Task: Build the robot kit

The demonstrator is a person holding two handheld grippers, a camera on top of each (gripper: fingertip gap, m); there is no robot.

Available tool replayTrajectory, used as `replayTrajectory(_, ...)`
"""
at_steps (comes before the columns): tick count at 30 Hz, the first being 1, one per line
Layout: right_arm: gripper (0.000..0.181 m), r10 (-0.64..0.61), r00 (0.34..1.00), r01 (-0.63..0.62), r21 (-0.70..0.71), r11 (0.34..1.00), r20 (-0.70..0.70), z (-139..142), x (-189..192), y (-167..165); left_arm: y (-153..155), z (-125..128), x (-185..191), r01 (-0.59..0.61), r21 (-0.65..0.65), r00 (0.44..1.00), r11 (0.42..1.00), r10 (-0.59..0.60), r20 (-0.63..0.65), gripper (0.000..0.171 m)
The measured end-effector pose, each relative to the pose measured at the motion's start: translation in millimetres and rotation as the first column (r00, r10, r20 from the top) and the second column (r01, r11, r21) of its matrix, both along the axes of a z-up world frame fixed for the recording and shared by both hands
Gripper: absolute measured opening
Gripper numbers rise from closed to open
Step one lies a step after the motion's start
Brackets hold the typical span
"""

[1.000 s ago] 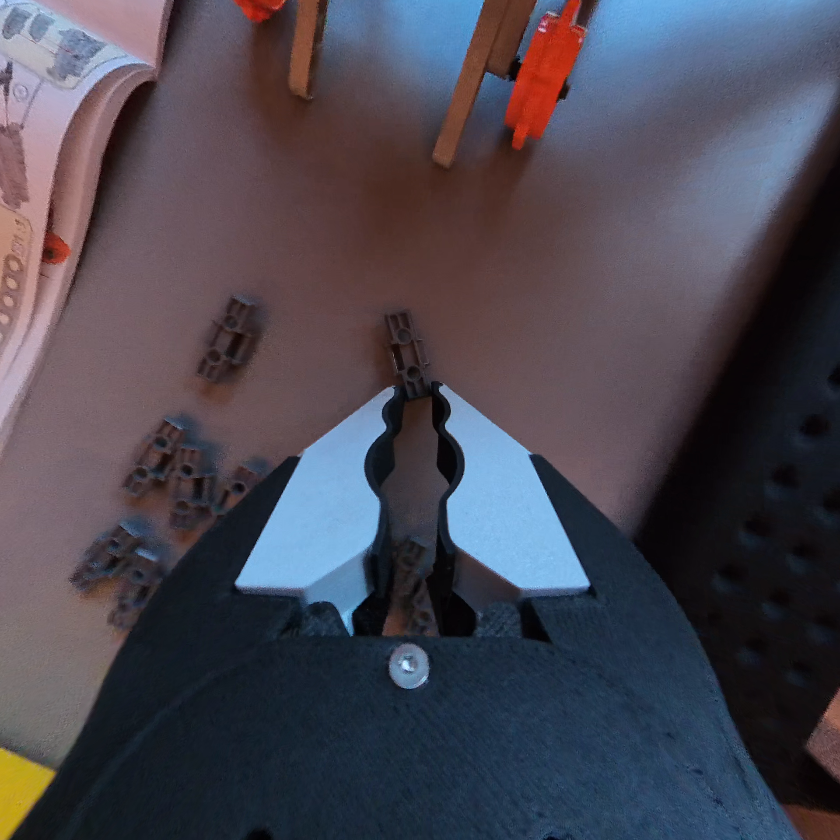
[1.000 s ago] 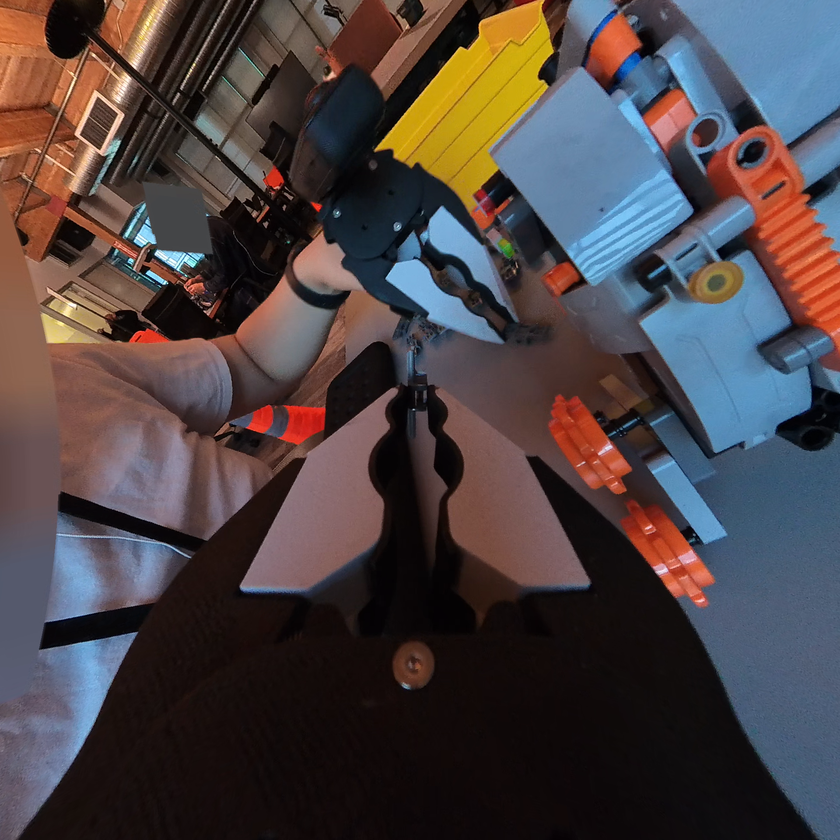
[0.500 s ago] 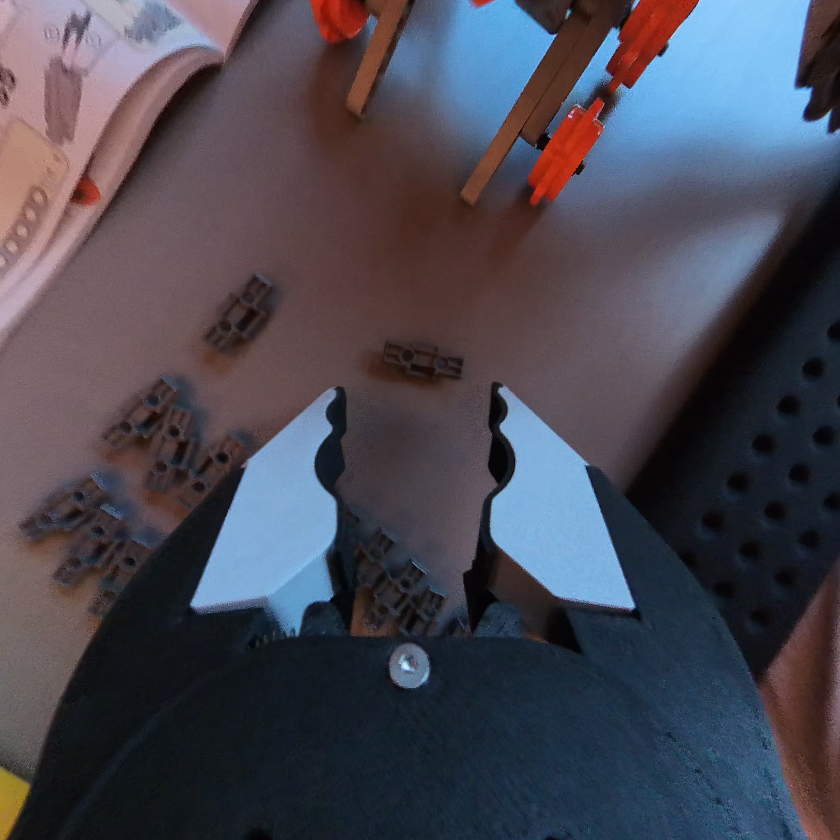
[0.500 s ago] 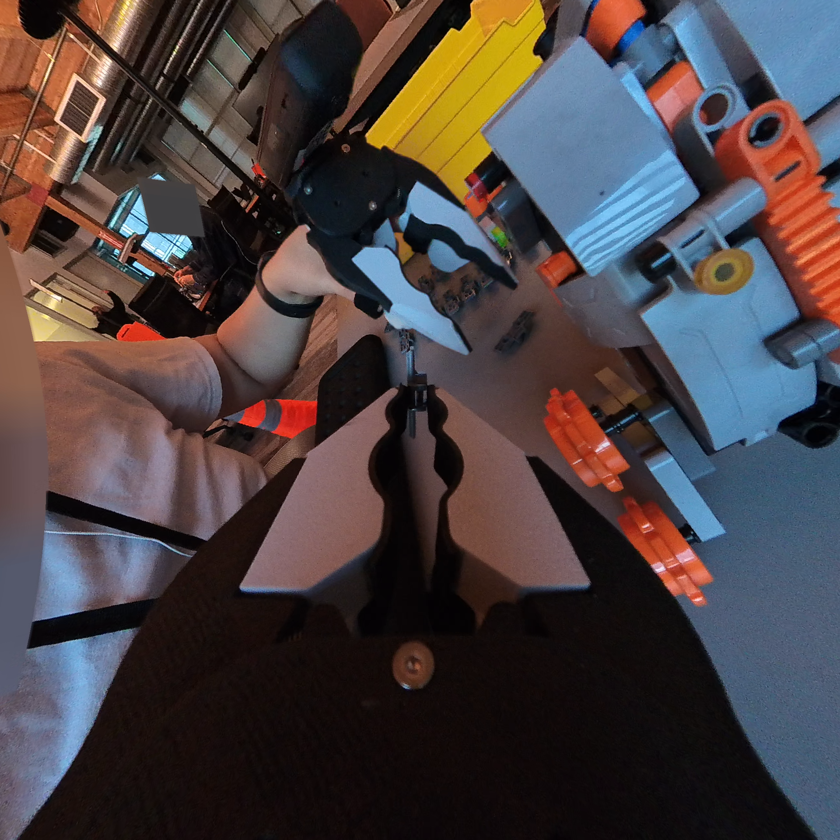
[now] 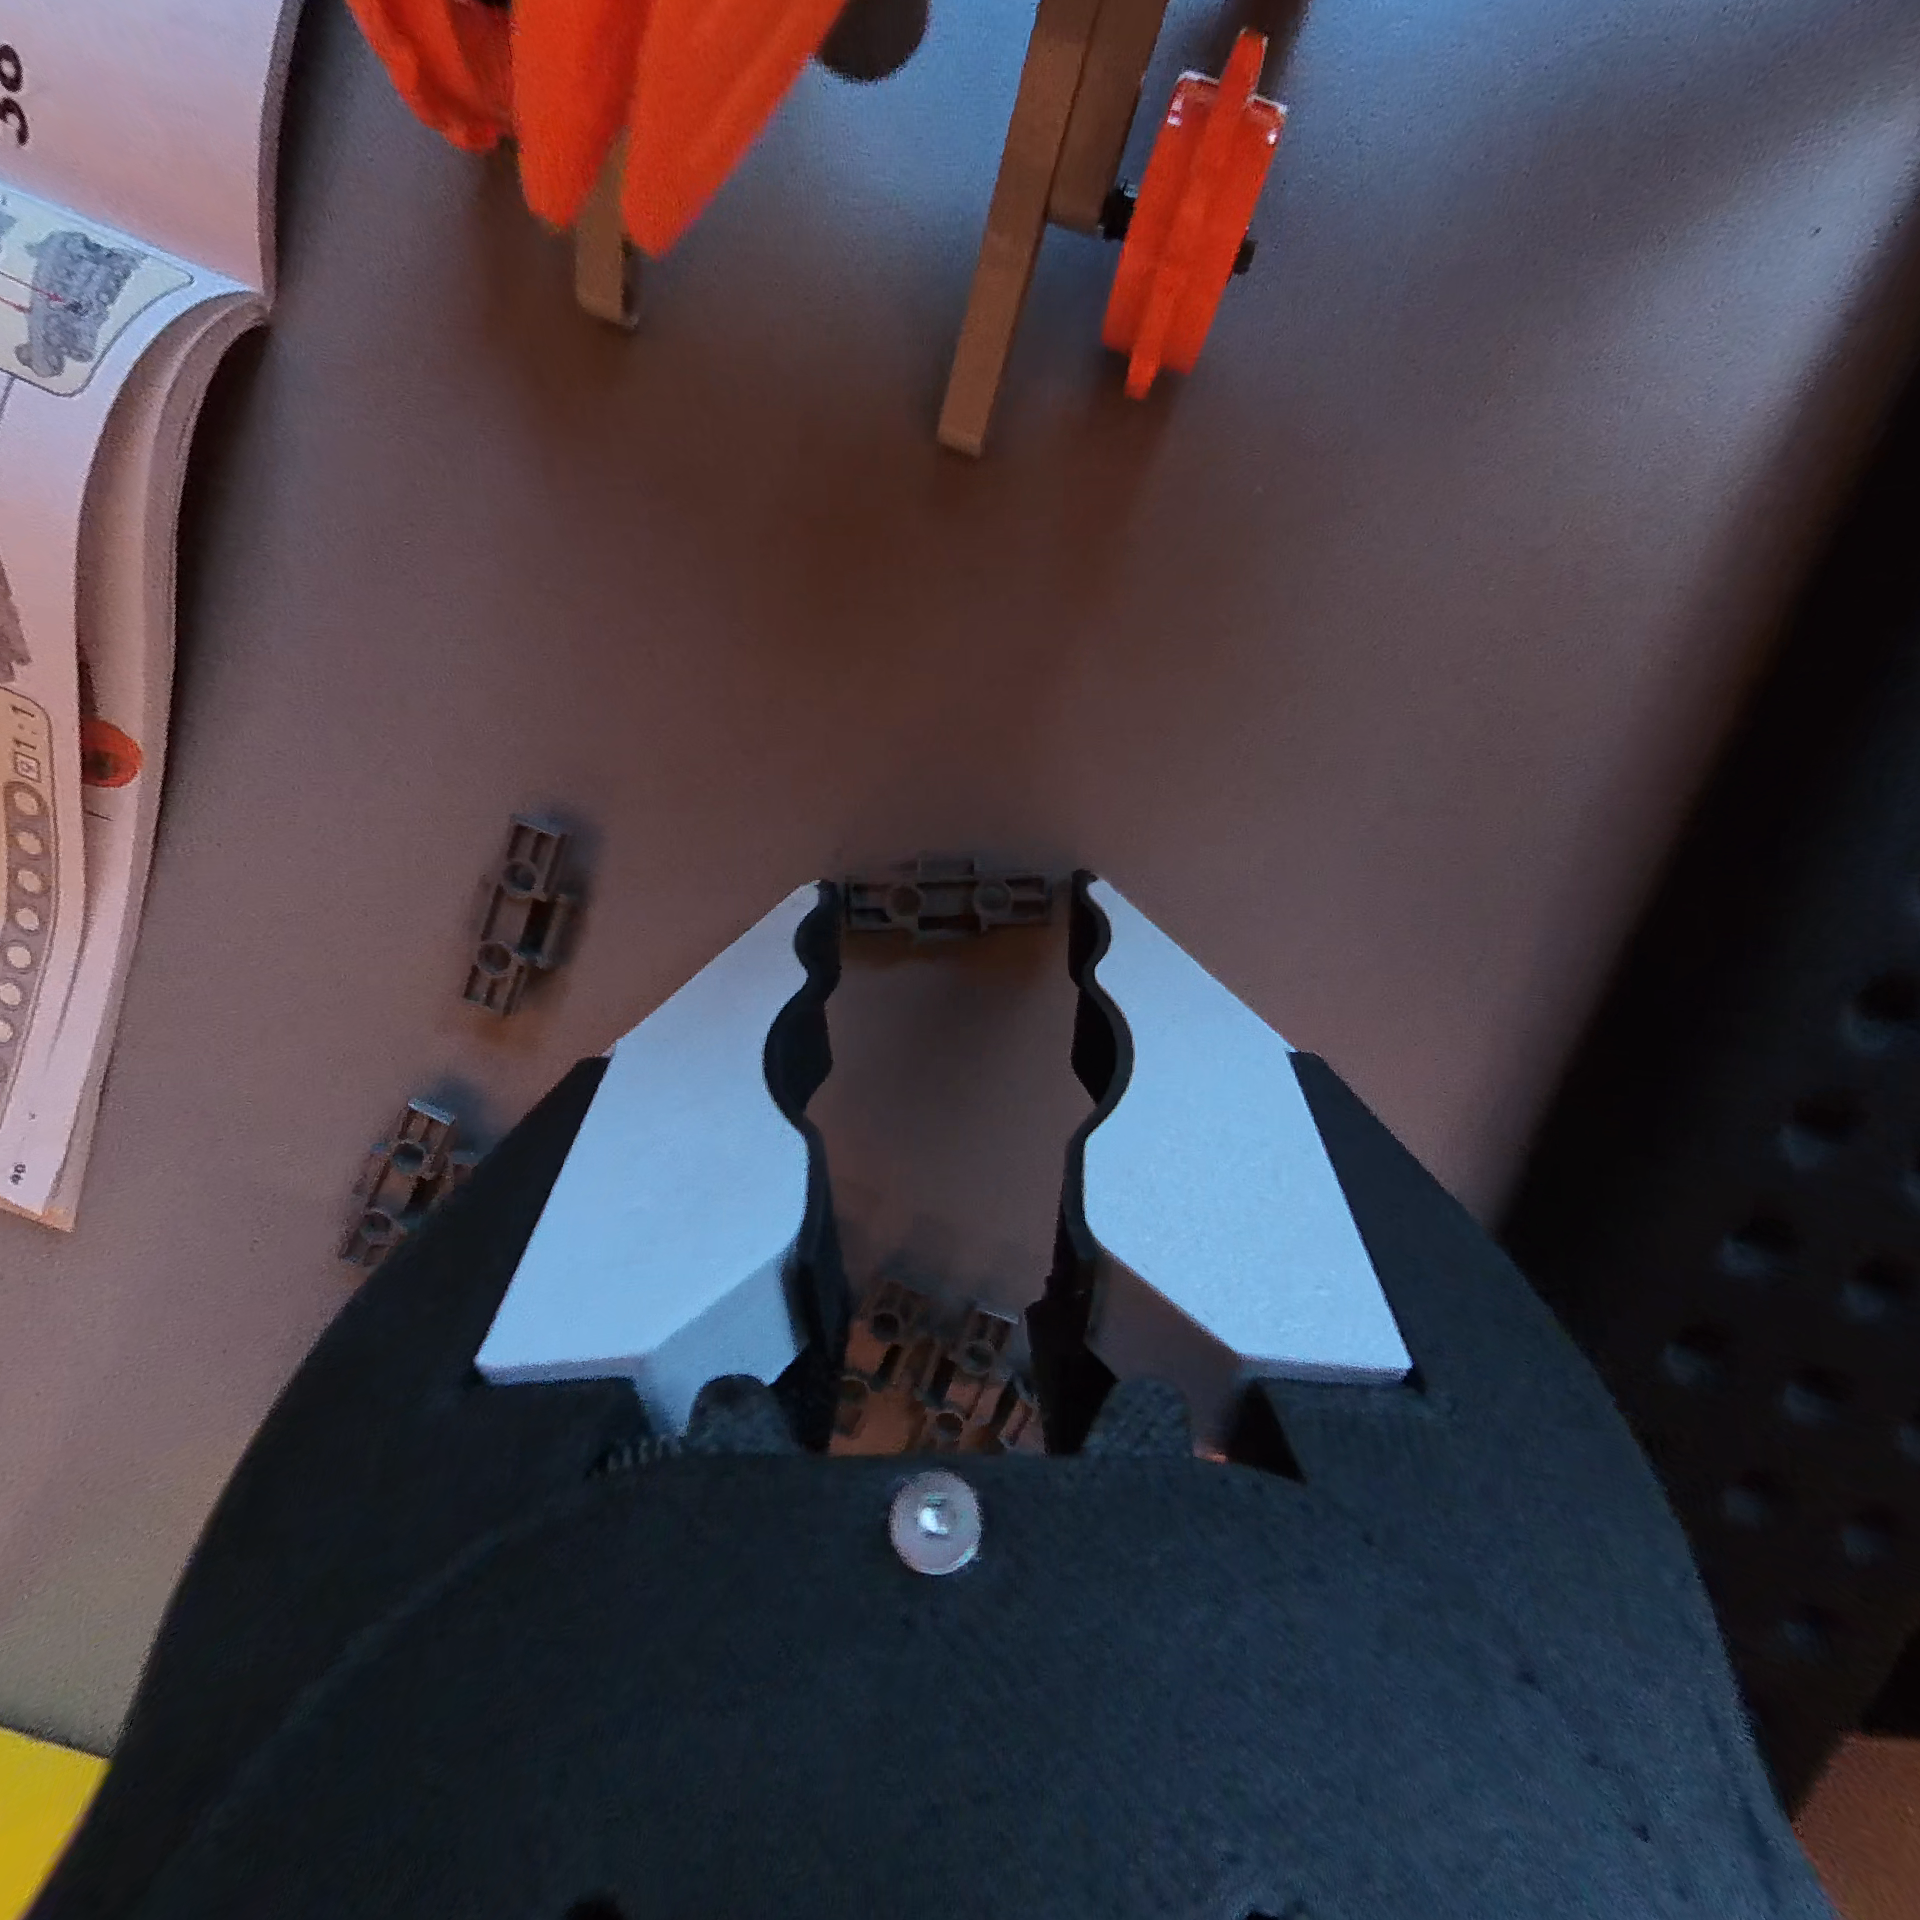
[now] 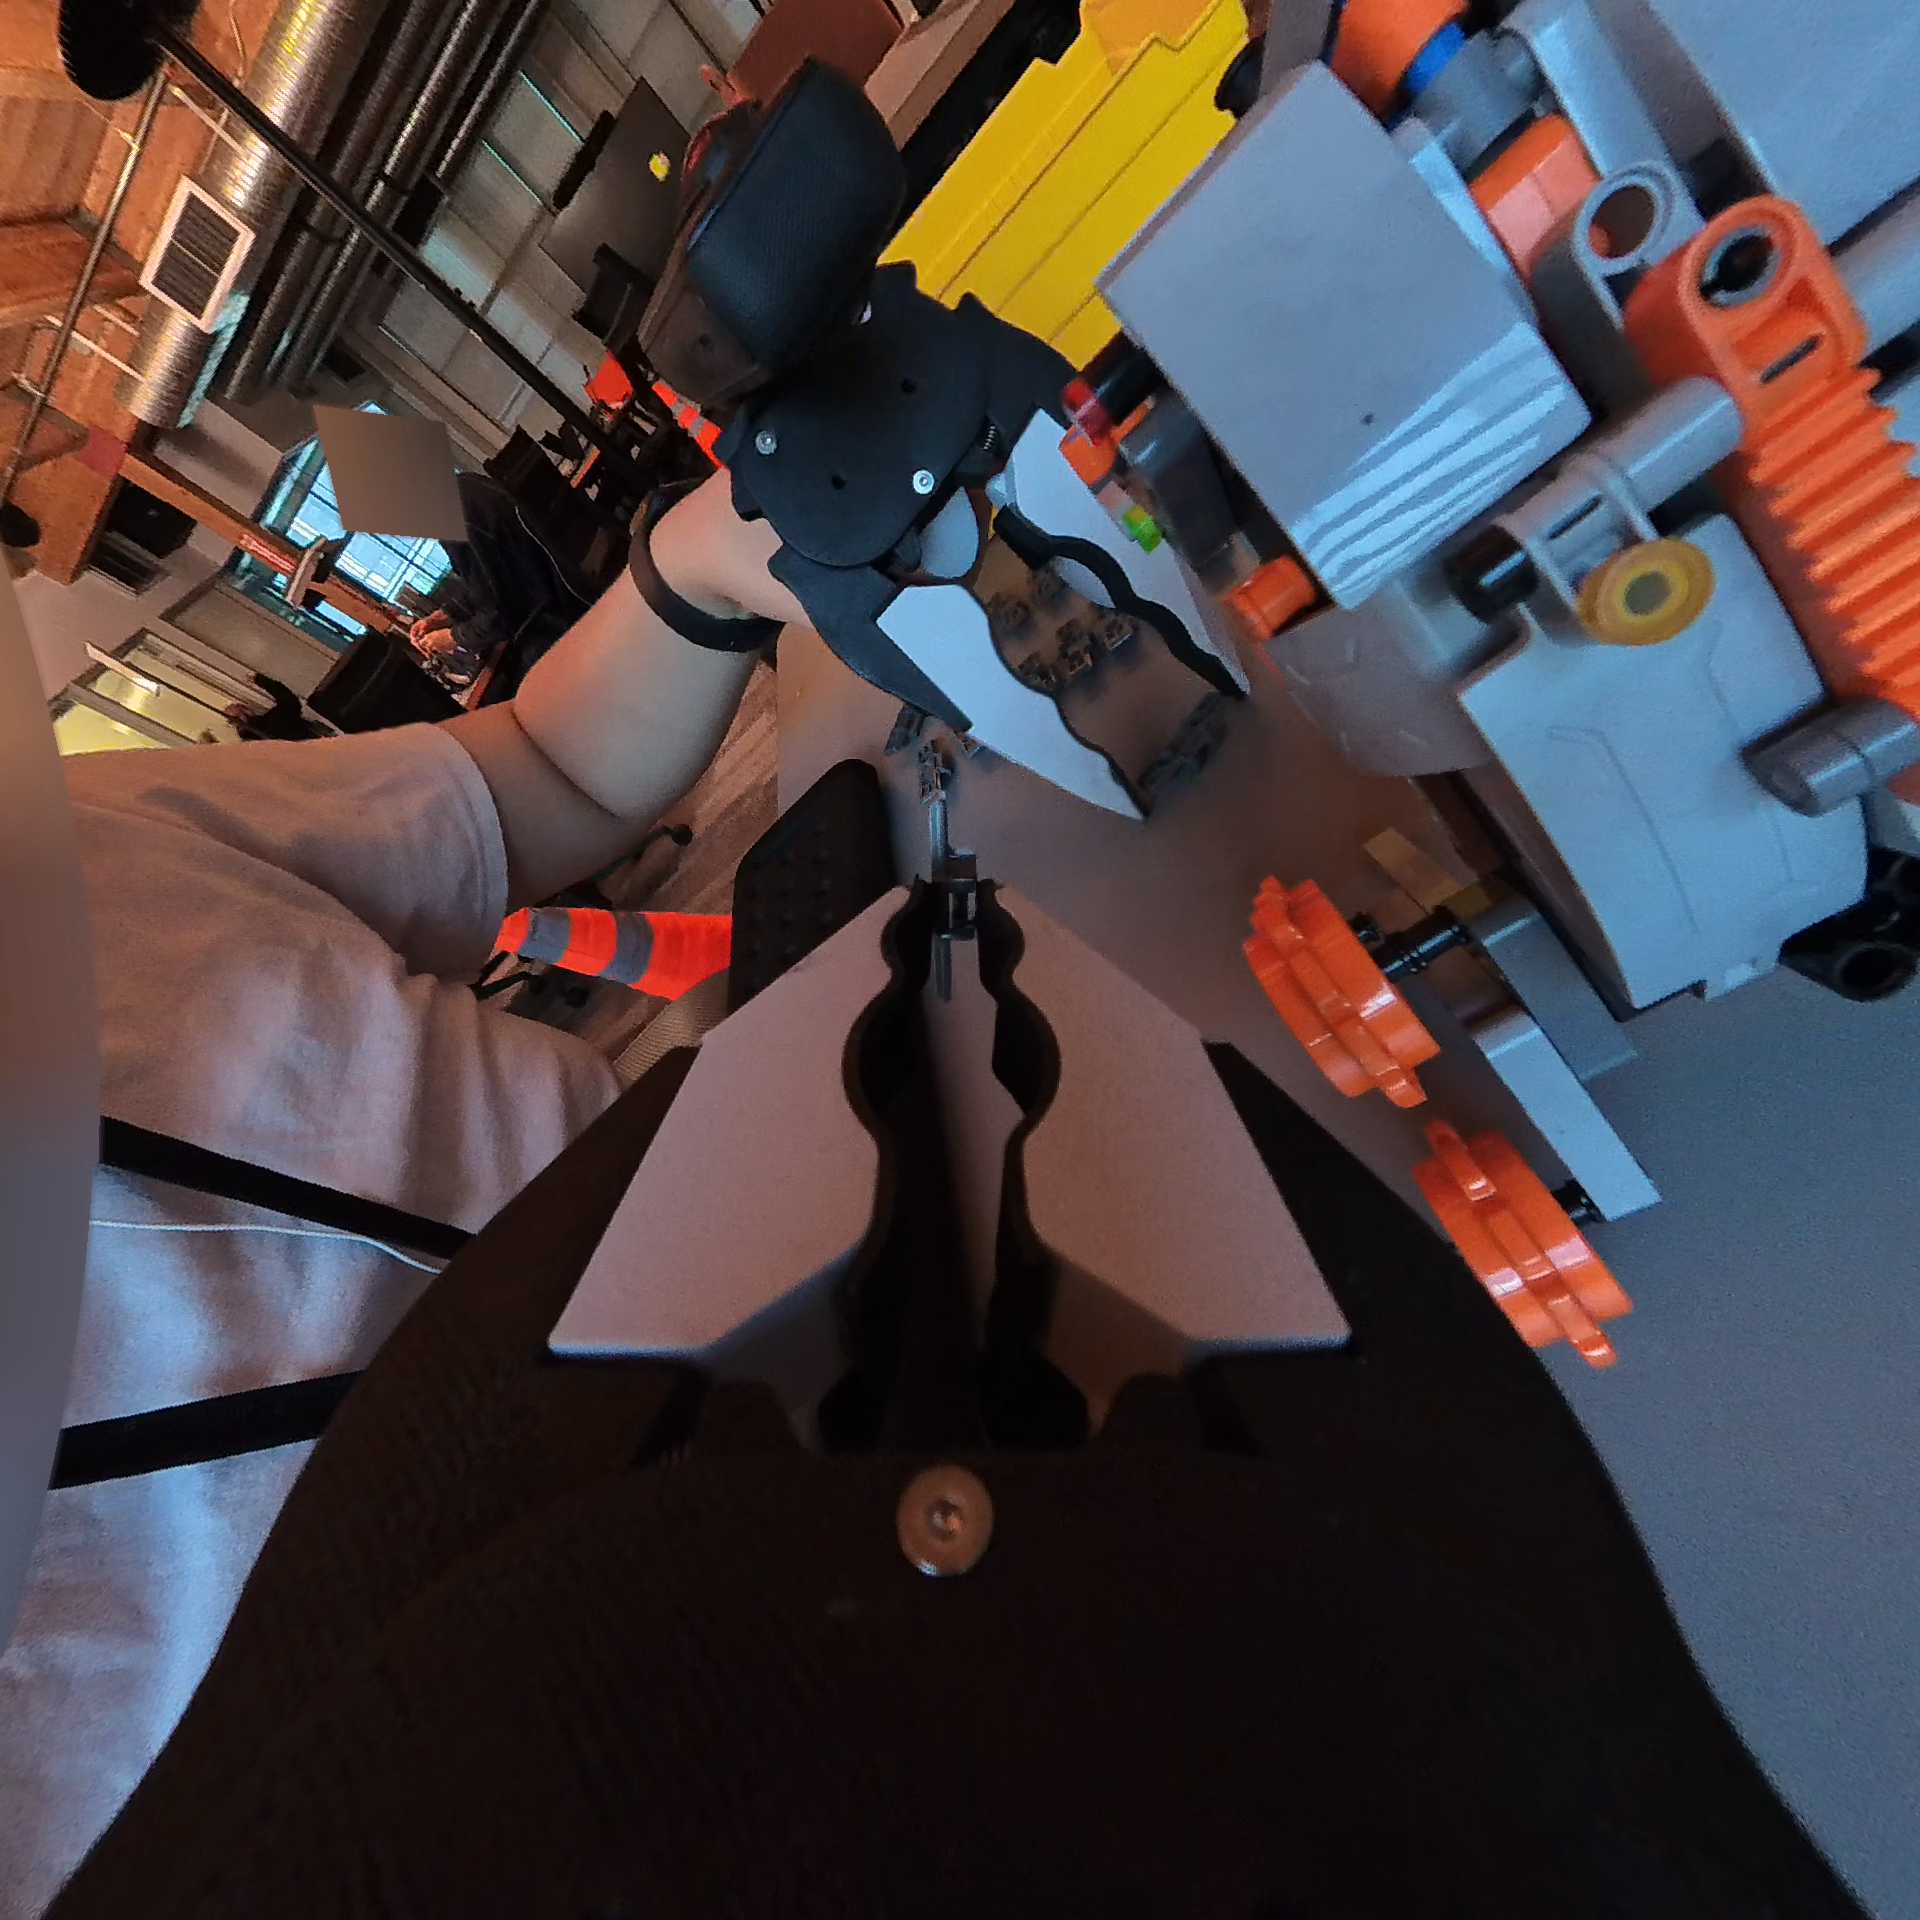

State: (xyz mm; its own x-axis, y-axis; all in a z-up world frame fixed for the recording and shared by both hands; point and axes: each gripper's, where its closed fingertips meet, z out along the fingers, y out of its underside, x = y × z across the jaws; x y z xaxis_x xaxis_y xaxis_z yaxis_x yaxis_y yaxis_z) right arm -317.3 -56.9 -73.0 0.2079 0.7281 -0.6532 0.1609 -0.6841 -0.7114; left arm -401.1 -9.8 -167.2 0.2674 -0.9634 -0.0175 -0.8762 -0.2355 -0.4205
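My left gripper (image 5: 948, 902) has its fingertips closed against both ends of a small grey connector piece (image 5: 943, 904) that lies crosswise on the grey table (image 5: 1039, 644). The right wrist view shows the same gripper (image 6: 1184, 748) low on the table with the piece (image 6: 1179, 753) between its tips. My right gripper (image 6: 948, 909) is shut on a thin dark axle with small connectors on it (image 6: 940, 831), held in the air and pointing toward the left gripper.
Several more grey connectors (image 5: 520, 914) lie left of and under the left gripper. An open instruction booklet (image 5: 62, 623) lies at the left. A large grey and orange brick model (image 6: 1558, 520) with orange gears (image 6: 1340, 997) stands to the right. A person's arm (image 6: 623, 686) holds the left gripper.
The left gripper let go of the connector, which now lies crosswise, then moved forward and closed around its two ends. The right gripper has kept its hold and barely moved.
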Motion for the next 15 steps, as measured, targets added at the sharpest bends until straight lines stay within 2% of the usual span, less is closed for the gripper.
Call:
replayTrajectory(3, 0.007, -0.004, 1.0, 0.004, -0.006, 1.0, 0.001, -0.8, 0.5, 0.6, 0.4, 0.1, -0.9, 0.0, 0.0, 1.0, 1.0, 0.0, 0.005, 0.039)
replayTrajectory(12, 0.007, -0.004, 1.0, 0.004, -0.007, 1.0, 0.006, -1.5, 0.0, 0.4, -0.5, -0.1, -0.6, -0.005, -0.001, 1.0, 1.0, 0.005, -0.011, 0.042)
replayTrajectory(14, 0.006, -0.005, 1.0, 0.005, -0.008, 1.0, 0.009, -2.3, 0.1, 0.7, -4.8, -0.4, 0.0, 0.027, -0.001, 1.0, 1.0, -0.027, -0.009, 0.051)
replayTrajectory(15, 0.007, -0.005, 1.0, 0.005, -0.011, 1.0, 0.012, -2.9, 0.1, 0.8, -5.1, -0.3, 0.6, 0.032, 0.004, 0.999, 0.999, -0.032, -0.011, 0.051)
